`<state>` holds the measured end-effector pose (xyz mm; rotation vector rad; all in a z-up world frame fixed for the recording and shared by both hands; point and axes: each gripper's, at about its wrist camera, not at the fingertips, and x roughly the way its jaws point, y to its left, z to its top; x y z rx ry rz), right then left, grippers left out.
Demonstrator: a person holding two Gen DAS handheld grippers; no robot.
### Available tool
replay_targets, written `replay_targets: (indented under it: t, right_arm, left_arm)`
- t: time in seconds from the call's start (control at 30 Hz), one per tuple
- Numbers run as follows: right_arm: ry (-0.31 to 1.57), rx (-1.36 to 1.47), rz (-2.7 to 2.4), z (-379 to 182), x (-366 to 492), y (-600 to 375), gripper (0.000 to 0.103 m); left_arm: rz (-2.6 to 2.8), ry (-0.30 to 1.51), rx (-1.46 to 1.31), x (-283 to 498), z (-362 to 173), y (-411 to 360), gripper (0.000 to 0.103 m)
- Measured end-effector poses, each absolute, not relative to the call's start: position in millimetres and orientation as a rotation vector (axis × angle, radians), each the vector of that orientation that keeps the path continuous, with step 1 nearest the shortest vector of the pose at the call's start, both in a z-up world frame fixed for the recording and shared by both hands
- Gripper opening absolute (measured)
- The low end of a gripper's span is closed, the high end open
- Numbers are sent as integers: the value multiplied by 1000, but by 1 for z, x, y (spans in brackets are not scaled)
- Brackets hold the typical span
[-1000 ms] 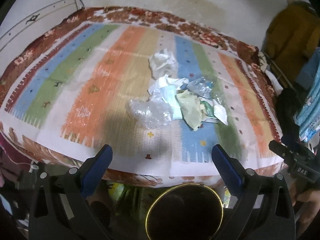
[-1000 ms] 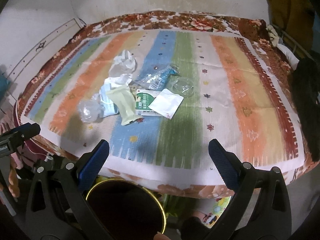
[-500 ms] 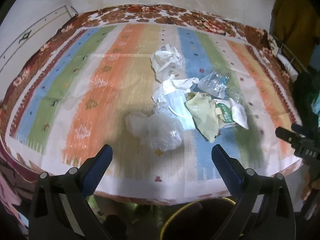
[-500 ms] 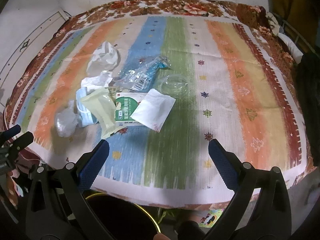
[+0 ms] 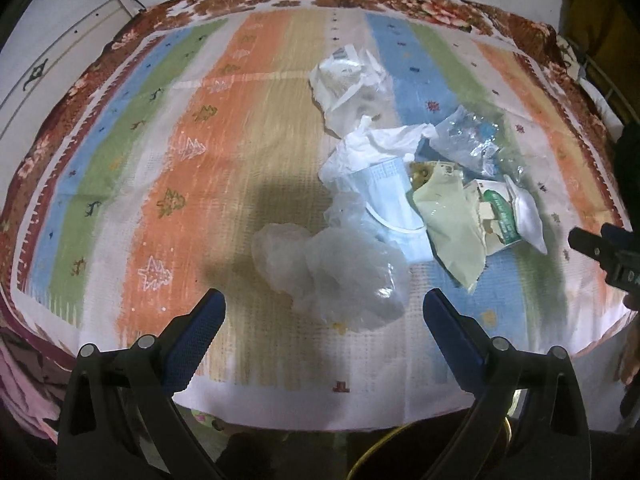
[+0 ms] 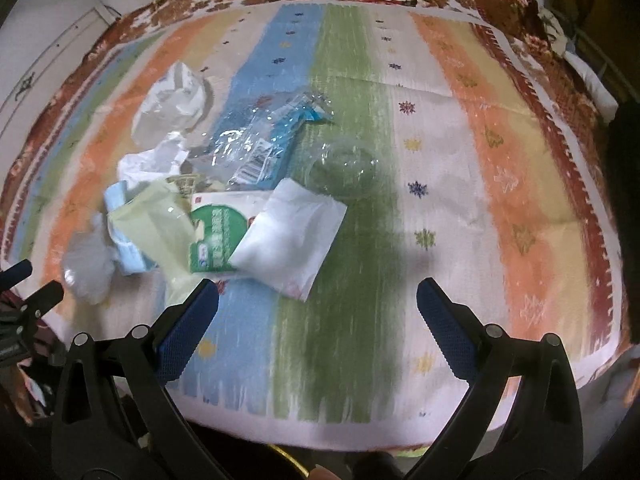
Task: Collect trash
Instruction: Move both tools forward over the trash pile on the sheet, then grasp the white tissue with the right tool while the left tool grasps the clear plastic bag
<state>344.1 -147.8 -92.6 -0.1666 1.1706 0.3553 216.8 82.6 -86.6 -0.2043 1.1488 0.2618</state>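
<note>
Left gripper [image 5: 324,308] gapes wide just short of a crumpled clear bag [image 5: 332,276]; only the right gripper [image 6: 318,300], equally wide, shows the white packet [image 6: 290,236] ahead.

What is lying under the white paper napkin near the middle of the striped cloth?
The white napkin overlaps the right edge of a green-and-white carton, which rests on the striped cloth. Whatever else sits beneath the napkin is covered.
</note>
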Motion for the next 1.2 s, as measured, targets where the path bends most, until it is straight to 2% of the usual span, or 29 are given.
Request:
replay_targets:
  t: [0.27,0.33,0.47,0.77,0.8,0.97,1.03,1.13,1.2]
  right_arm:
    - [1210,-110,361,-105,376,-130,94]
    - [1241,-91,362,-114,382,-130,88]
    - [1280,-47,359,-128,391,-134,86]
    - [1350,35,388,-150,403,-131,72]
    - [1353,31,392,-150,403,-131,67]
    - [1365,30,414,-151,402,-125,52]
    - [1354,-2,403,-148,400,-124,43]
    - [1331,-22,386,-143,398,-125,30]
    - [1329,-10,388,-141,399,-128,26]
  left_arm:
    - [250,1166,-218,226,-93,84,96]
    - [237,1168,-206,228,-94,82,96]
    - [226,1169,-198,232,-97,79,96]
    - [236,1203,-151,239,-110,75,95]
    - [236,1215,-151,240,-112,76,89]
    - [226,1239,-154,240,-117,75,72]
    - [225,1251,-105,240,-120,71,49]
    - [228,1250,-84,239,-117,71,37]
    - [225,1248,-97,238,-115,73,35]
